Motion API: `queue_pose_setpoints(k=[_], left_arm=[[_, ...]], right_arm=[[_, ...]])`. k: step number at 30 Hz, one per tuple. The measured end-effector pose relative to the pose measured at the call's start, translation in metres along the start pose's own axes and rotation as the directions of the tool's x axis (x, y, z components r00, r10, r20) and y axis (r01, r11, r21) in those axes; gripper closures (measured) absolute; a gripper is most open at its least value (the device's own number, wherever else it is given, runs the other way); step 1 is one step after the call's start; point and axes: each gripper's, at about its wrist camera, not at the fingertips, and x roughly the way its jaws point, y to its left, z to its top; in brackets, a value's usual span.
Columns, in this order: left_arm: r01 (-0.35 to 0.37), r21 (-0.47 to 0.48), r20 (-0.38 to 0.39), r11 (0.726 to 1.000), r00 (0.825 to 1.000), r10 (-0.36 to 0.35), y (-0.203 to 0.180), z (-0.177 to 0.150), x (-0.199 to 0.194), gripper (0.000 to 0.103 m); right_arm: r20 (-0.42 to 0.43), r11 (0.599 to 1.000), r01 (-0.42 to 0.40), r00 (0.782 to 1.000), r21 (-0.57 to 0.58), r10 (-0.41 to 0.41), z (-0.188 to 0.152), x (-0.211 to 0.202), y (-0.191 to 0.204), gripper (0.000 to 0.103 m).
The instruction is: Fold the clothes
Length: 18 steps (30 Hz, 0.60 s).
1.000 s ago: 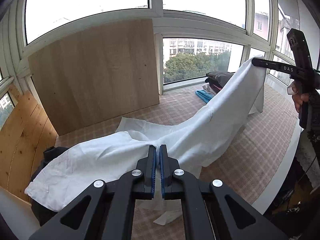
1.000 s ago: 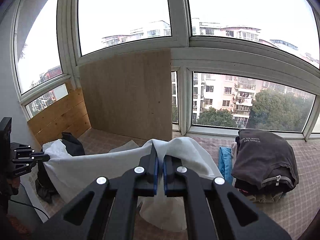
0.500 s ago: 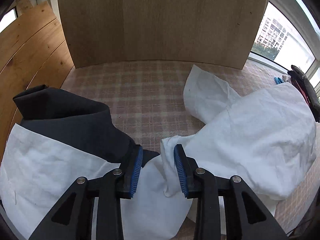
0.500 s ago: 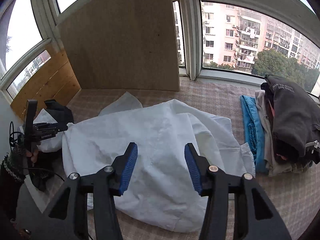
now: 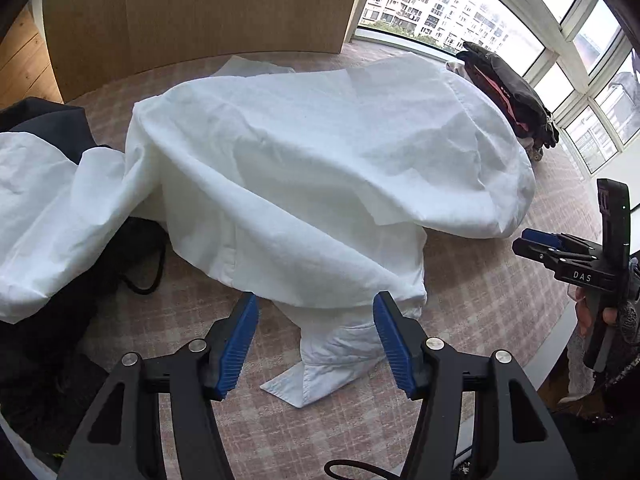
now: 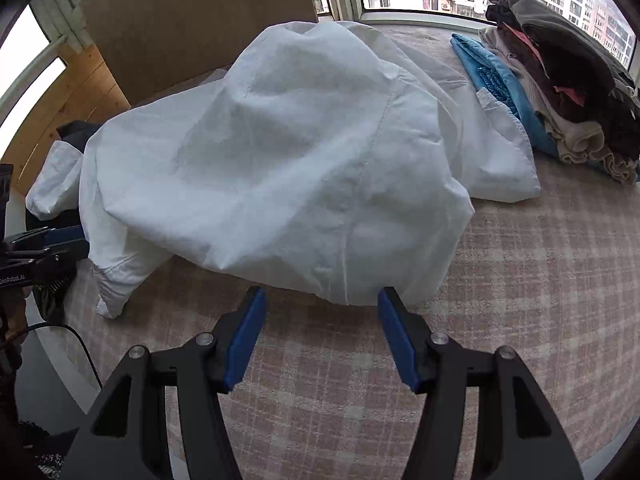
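Observation:
A crumpled white shirt (image 5: pixel 320 152) lies in a heap on the pink checked mat (image 5: pixel 472 304). It also shows in the right wrist view (image 6: pixel 280 168). One white cuff (image 5: pixel 320 372) points toward the near edge. My left gripper (image 5: pixel 316 336) is open and empty, just short of that cuff. My right gripper (image 6: pixel 322 334) is open and empty, just short of the shirt's near hem. The right gripper also shows at the right edge of the left wrist view (image 5: pixel 536 240). The left gripper shows at the left edge of the right wrist view (image 6: pixel 60 240).
A pile of folded clothes (image 6: pixel 560 80) with a blue garment (image 6: pixel 492 76) sits at the back right by the window. A dark garment (image 5: pixel 52 128) lies at the left under a white cloth (image 5: pixel 48 208). A wooden board (image 5: pixel 200 8) stands behind. The mat edge (image 5: pixel 560 328) is near.
Both grippers were shut on the white shirt and held it up stretched between them. They have opened and let it go, and it now lies heaped on the mat.

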Motion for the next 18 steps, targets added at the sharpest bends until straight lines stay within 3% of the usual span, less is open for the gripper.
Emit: queue_pose_setpoints(k=[4,5,6,7,8,12,15,18], left_arm=[[0.038,-0.038,-0.018,0.999,0.999,-0.039,0.002,0.017,0.031,0.052],[0.055,-0.039,-0.026,0.998,0.998,-0.056,0.004,0.02,0.039,0.068],[0.073,-0.039,-0.034,0.997,0.997,-0.074,0.006,0.023,0.046,0.092],[0.085,-0.042,-0.047,0.995,0.995,-0.087,0.009,0.025,0.051,0.097],[0.097,-0.045,-0.049,0.994,0.994,-0.099,0.012,0.025,0.051,0.097],[0.121,-0.017,0.012,0.993,0.993,-0.121,0.016,0.025,0.02,0.102],[0.105,0.025,0.11,0.994,0.988,-0.108,0.011,0.025,-0.031,0.102],[0.095,0.059,0.231,0.994,0.967,-0.106,0.001,0.027,-0.097,0.102]], right_arm=[[0.02,0.998,0.041,0.999,-0.054,-0.04,0.015,0.024,0.006,0.046],[0.023,0.998,0.044,0.999,-0.055,-0.043,0.019,0.03,0.006,0.051],[0.03,0.999,0.026,0.999,-0.043,-0.025,0.022,0.033,0.003,0.061],[0.048,0.999,-0.04,0.998,0.001,0.04,0.027,0.029,-0.004,0.089],[0.074,0.995,-0.09,0.993,0.03,0.088,0.031,0.022,-0.01,0.095],[0.232,0.991,-0.132,0.965,0.018,0.124,0.047,-0.042,-0.018,0.095],[0.348,0.988,-0.157,0.926,0.002,0.147,0.059,-0.092,-0.023,0.096],[0.449,0.986,-0.154,0.879,-0.058,0.164,0.065,-0.15,-0.016,0.096]])
